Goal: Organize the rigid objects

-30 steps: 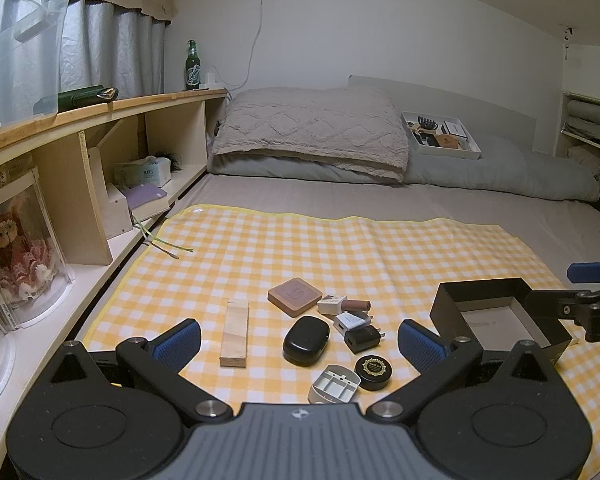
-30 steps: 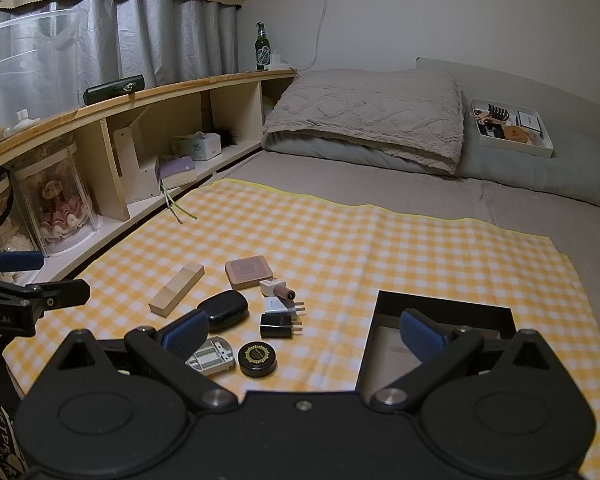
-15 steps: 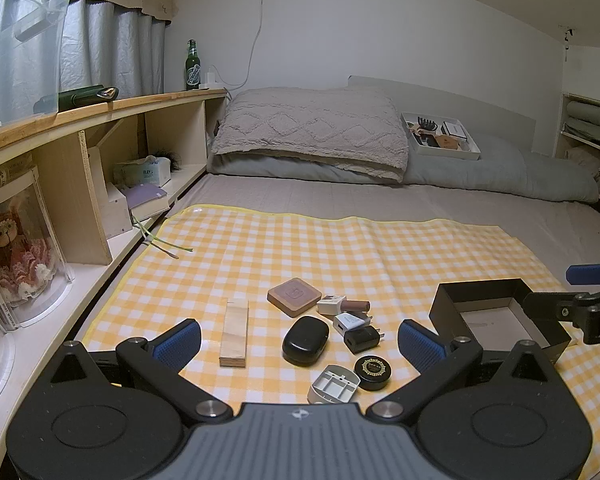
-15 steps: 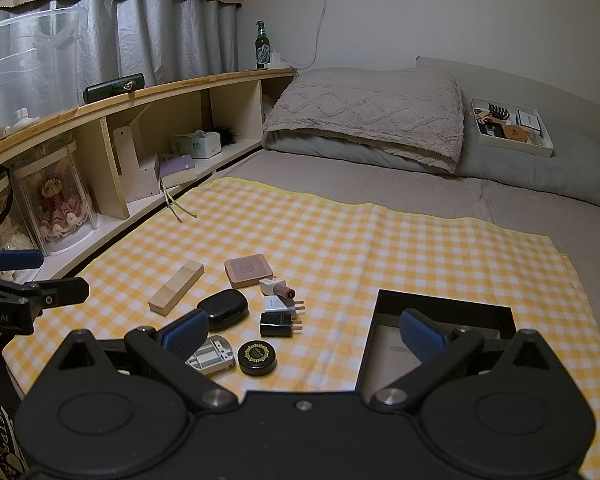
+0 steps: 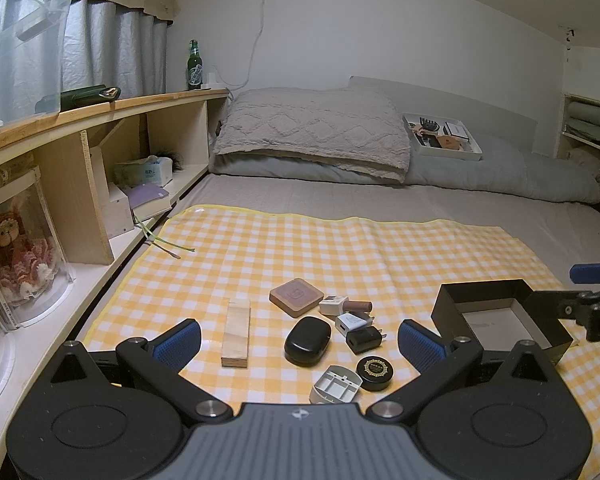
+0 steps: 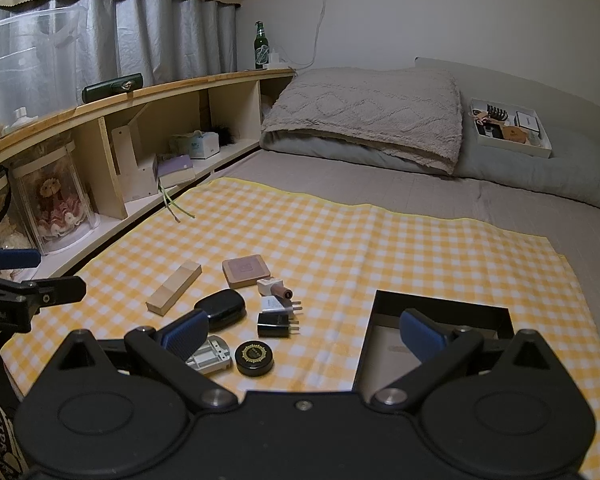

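Observation:
On a yellow checked cloth [image 5: 300, 248] lies a cluster of small objects: a wooden block [image 5: 236, 332], a pink square coaster [image 5: 297, 297], a black oval case [image 5: 308, 341], a white plug [image 5: 350, 322], a black plug [image 5: 364, 339], a round black tin [image 5: 375, 368], a grey plastic tray piece [image 5: 334, 385] and a small brown tube [image 5: 358, 305]. An open black box [image 5: 500, 322] sits to their right. My left gripper [image 5: 298, 340] hangs open above the cluster, holding nothing. My right gripper [image 6: 302, 332] is open too, its right finger over the box [image 6: 436, 344].
A wooden shelf unit [image 5: 100, 160] with tissues, books and doll jars runs along the left. At the head of the bed are a pillow [image 5: 312, 132] and a white tray [image 5: 440, 136] of items. A green bottle [image 5: 194, 66] stands on the shelf top.

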